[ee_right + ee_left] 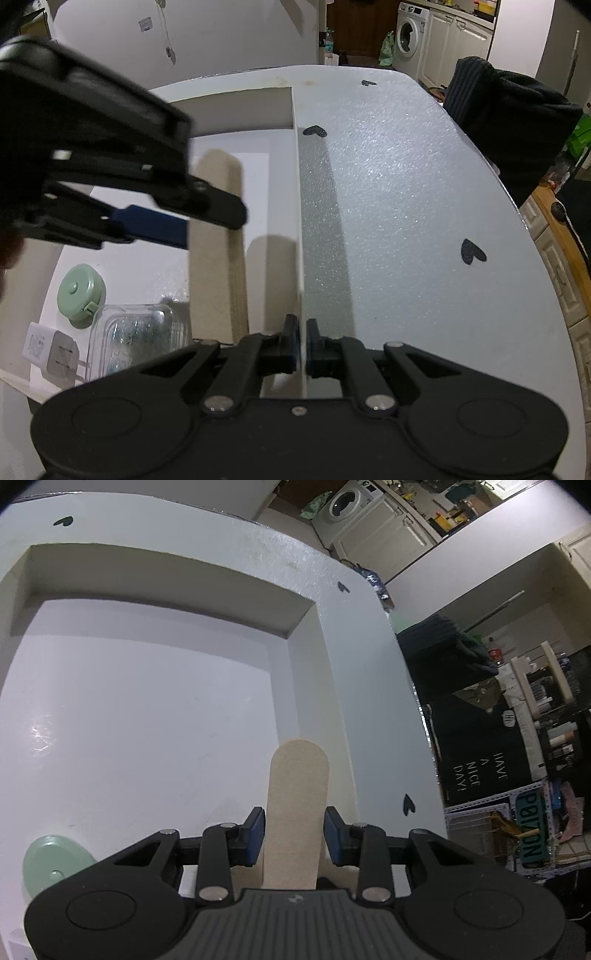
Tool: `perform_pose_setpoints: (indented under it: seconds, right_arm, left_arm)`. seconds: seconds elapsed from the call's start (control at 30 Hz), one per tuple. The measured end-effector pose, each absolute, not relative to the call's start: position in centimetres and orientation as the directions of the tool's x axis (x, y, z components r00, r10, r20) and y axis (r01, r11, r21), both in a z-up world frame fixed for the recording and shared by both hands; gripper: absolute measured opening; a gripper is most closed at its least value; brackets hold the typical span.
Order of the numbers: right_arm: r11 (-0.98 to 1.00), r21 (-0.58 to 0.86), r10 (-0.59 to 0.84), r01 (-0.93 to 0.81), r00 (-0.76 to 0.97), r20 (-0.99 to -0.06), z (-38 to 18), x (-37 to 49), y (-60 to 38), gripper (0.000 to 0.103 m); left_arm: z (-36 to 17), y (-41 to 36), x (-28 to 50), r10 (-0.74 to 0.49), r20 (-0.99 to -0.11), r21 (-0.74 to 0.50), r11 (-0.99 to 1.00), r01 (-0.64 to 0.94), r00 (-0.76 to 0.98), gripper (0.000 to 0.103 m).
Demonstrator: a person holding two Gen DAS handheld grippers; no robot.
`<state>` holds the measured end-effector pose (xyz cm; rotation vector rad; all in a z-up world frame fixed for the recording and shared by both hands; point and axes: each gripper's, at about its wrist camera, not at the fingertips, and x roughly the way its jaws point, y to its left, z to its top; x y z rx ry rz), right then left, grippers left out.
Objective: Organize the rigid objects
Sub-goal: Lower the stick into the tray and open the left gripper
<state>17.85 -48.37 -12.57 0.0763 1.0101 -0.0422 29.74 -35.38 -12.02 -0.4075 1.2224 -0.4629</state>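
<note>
The step in hand looks like stowing: the left gripper [294, 834] holds a stack of flat tan sticks [295, 812], rounded at the tip, its fingers [256, 836] drawn narrow on the stack's two sides; in the left wrist view the stack stands at lower centre of the frame, over the floor of a white box [303, 653] and close to the box's right wall; whether the stack's tip touches the floor I cannot tell.

The right gripper [302, 345], at lower centre of the right wrist view, is clamped tight on the thin upright wall [298, 206] of that box, apparently steadying it; the left gripper appears there too, blurred, at the left of the frame [162, 225].

The next move, as I judge it, calls for lowering the stack until it lies flat along the wall, then parting the left fingers without scattering the sticks; the right grip should hold the wall firm meanwhile.

Counted at the lower left of the right wrist view: one green round tape measure [79, 291]; one white plug adapter [50, 350]; one clear plastic case [142, 339] with small things inside that I cannot make out; one stack of sticks, number within it unclear; four black heart marks on the worktop [424, 206] across both views, some perhaps the same.
</note>
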Motion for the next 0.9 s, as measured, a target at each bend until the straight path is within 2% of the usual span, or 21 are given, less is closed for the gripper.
perform_pose_setpoints:
  seconds: [0.2,0.3,0.43,0.5,0.67,0.77,0.9]
  right_arm:
    - [0.996,0.056,0.009,0.073,0.534,-0.845,-12.7,17.9,-48.6,0.005]
    - [0.996,0.057,0.009,0.073,0.536,-0.844,-12.7,17.9,-48.6,0.005]
    - [0.995,0.060,0.011,0.074,0.534,-0.846,-12.7,17.9,-48.6,0.005]
    - [0.995,0.060,0.011,0.075,0.532,-0.846,-12.7,18.0,-48.6,0.005]
    - [0.995,0.059,0.010,0.076,0.532,-0.847,-12.7,17.9,-48.6,0.005]
    - [0.996,0.055,0.008,0.073,0.532,-0.846,-12.7,17.9,-48.6,0.005]
    - [0.996,0.054,0.007,0.073,0.533,-0.846,-12.7,17.9,-48.6,0.006]
  left_arm:
    - [-12.8,-36.2,29.2,-0.491,-0.829,-0.480,0.871,0.110,0.268,0.034]
    - [-12.9,-36.2,29.1,-0.458,-0.847,-0.448,0.888,0.104,0.269,0.039]
    - [-12.4,-36.0,28.9,-0.445,-0.850,-0.432,0.895,0.111,0.282,0.062]
    - [-12.0,-35.8,28.9,-0.448,-0.846,-0.434,0.894,0.116,0.290,0.067]
    - [-11.0,-35.0,28.2,-0.453,-0.836,-0.439,0.891,0.118,0.309,0.089]
    - [-10.2,-34.5,27.6,-0.458,-0.830,-0.442,0.888,0.126,0.318,0.097]
    - [-8.9,-33.4,26.5,-0.463,-0.818,-0.438,0.886,0.151,0.340,0.103]
